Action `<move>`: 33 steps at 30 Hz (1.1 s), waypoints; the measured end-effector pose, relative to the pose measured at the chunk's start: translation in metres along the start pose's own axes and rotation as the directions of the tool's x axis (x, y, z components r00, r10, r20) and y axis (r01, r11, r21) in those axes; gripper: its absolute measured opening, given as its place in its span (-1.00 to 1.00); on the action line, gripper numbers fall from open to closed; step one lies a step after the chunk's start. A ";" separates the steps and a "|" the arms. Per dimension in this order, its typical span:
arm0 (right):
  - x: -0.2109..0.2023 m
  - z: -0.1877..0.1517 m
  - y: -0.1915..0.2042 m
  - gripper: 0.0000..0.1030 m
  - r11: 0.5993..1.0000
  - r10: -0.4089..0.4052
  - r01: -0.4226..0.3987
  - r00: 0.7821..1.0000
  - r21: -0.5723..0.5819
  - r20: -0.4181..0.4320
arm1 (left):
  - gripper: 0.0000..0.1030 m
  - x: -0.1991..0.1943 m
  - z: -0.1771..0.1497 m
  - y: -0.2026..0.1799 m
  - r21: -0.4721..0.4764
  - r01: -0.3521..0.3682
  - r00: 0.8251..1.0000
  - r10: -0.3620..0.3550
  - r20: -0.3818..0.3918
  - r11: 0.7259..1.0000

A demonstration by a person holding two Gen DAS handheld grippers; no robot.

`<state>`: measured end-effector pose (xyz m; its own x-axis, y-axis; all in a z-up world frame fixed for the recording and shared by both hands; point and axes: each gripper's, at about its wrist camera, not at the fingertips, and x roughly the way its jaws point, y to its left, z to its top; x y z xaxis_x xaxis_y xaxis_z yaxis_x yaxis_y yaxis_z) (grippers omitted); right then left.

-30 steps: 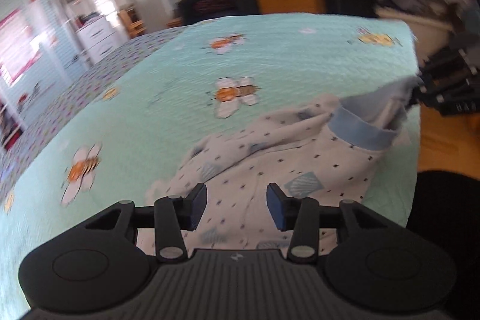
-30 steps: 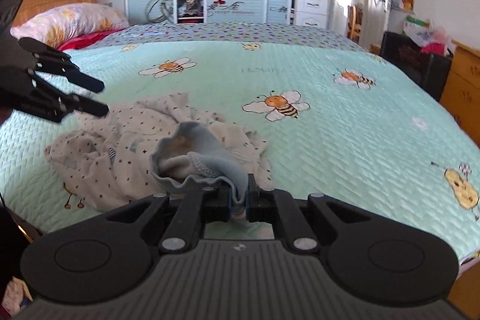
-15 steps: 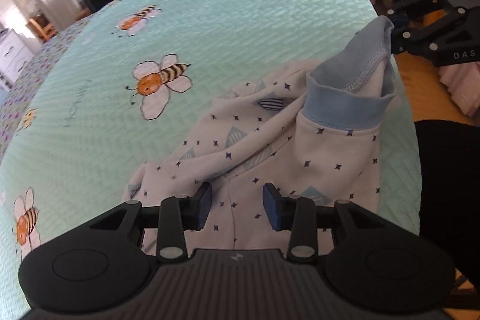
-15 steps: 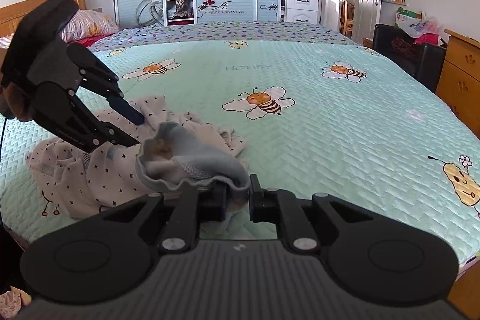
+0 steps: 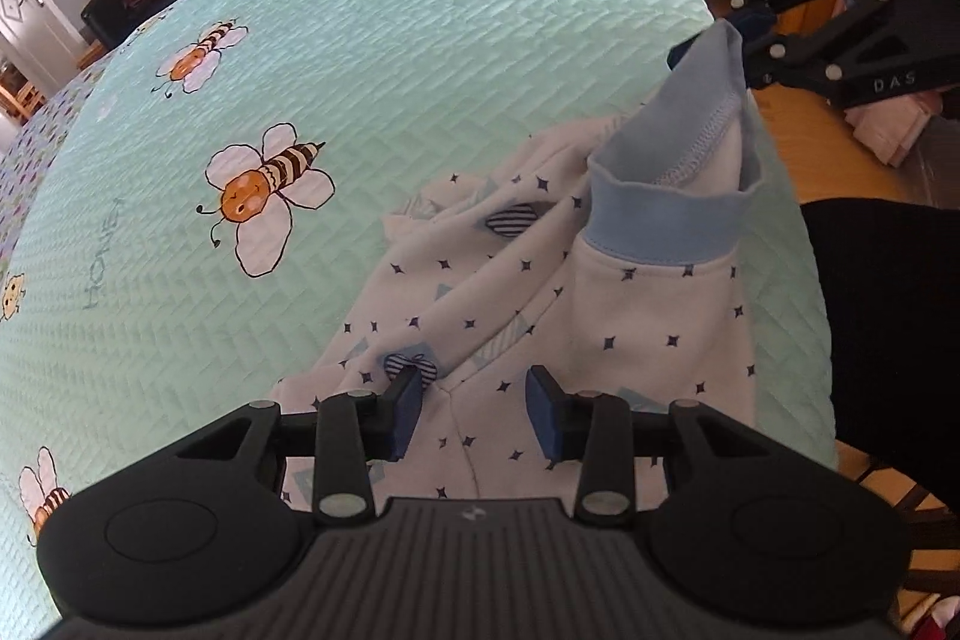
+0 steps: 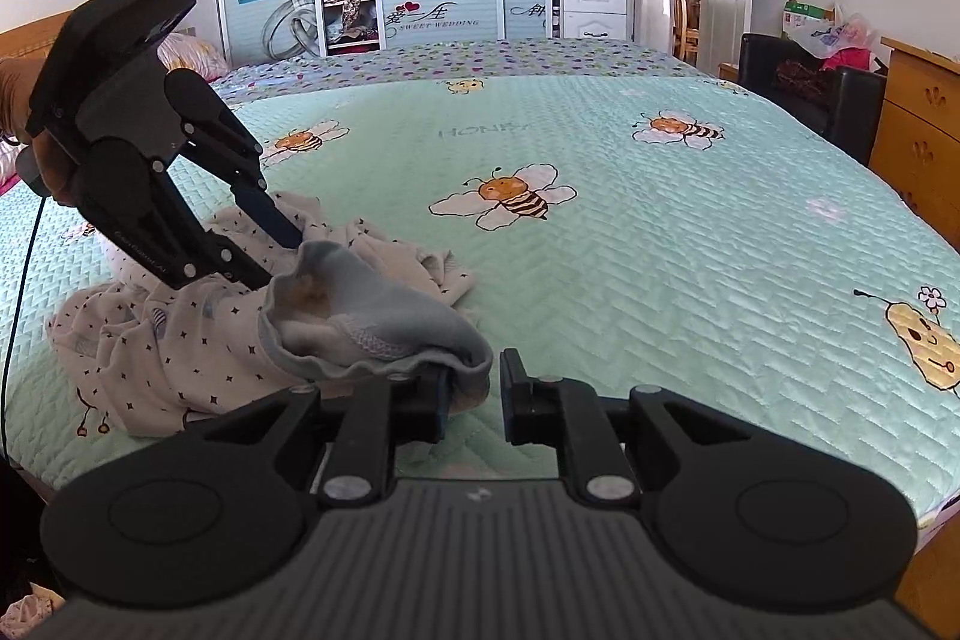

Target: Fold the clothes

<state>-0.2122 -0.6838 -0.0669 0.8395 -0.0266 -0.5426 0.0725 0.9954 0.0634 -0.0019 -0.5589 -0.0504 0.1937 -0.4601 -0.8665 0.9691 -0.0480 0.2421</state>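
**Garment and both tools at the near edge of the bed.** A white garment (image 5: pixel 600 304) printed with small dark stars lies bunched, not flat, on the bee-patterned bed (image 5: pixel 360 40), close to the edge nearest the person. Its pale-blue band (image 5: pixel 660 232) is raised into a peak toward the right hand-held gripper (image 6: pixel 474 394). That tool's jaws stand parted. The band's hem drapes on one finger, and the right wrist view shows a strip of bedspread between the cloth and the other finger, so the hem is carried rather than pinched. The left hand-held gripper (image 5: pixel 474 409) is likewise parted and holds nothing. It is lowered onto the body of the garment, with a sewn seam (image 5: pixel 456 418) running between its fingers. No crease or stacked layer shows, so the work in hand is judged to be straightening the cloth rather than folding it over. This would go best if each tool closed on one thickness at the band's rim, at two points well apart. The band could then be drawn taut and the rest laid out smooth behind it. A pinch in the loose middle of the fabric is likely to gather several layers and leave wrinkles. The hem resting on a single finger may also slip off if the right tool moves before it closes. The cloth looks soft and limp, so slow, level pulls suit it.
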 end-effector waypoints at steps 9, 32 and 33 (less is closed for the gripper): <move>-0.001 -0.003 0.003 -0.66 1.000 -0.003 0.003 1.000 -0.002 -0.006 | -0.60 0.011 0.004 0.005 0.035 0.012 0.998 -0.010 -0.065 0.999; 0.002 0.025 0.072 -0.03 0.946 0.320 -0.311 0.941 -0.097 0.109 | -0.88 -0.157 -0.104 -0.028 -0.666 -0.581 0.705 0.699 -0.123 0.468; 0.003 0.026 0.078 0.14 0.941 0.332 -0.320 0.936 -0.110 0.114 | -0.88 -0.158 -0.113 -0.027 -0.684 -0.590 0.694 0.702 -0.159 0.429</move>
<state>-0.1902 -0.6086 -0.0412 0.8718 0.2946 -0.3915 -0.2595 0.9554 0.1412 -0.0415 -0.3842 0.0305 0.8392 -0.2124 -0.5007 0.4057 0.8575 0.3163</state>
